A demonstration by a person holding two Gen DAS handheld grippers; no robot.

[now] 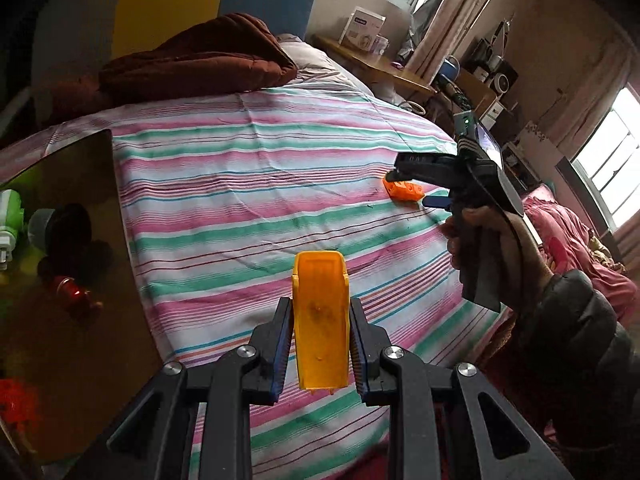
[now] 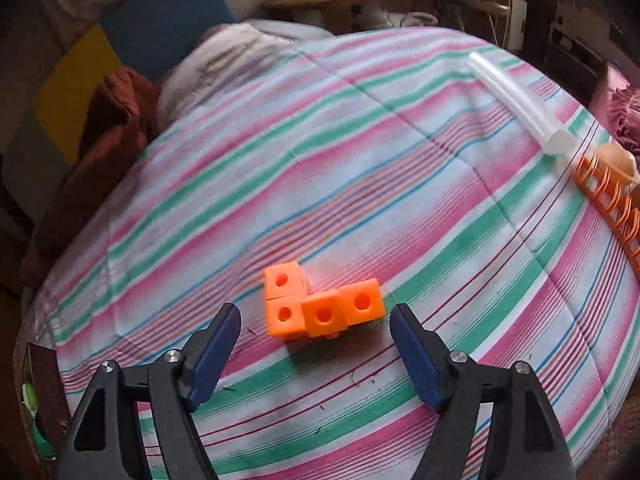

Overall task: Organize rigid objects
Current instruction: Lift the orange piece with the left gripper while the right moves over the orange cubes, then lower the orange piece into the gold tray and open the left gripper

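Left wrist view showed the left claw clamped on a yellow-orange plastic scoop-shaped piece, its blue pads pressed against both sides, the piece standing up out of the jaws above the striped bedspread. Taking the bedspread as landmark: off its left edge sat a dark tray with a red toy and a green-and-white item, too blurred to name. Near its right edge lay the orange linked-cube block, and just above that block hung the right claw, held in a person's hand with a dark padded sleeve. Beyond the bedspread's far edge a wooden shelf carried a white box; its print could not be read.

Right wrist view had the right claw with jaws spread wide, touching nothing, the orange block lying on the bedspread just ahead of the tips and between their lines. At the bedspread's far right edge lay a translucent white tube, and just below it an orange wire rack with a pale ball on it. The wide middle of the bedspread between the block and these things was bare fabric, leaving free room on every side of the block. No writing could be read in either view.
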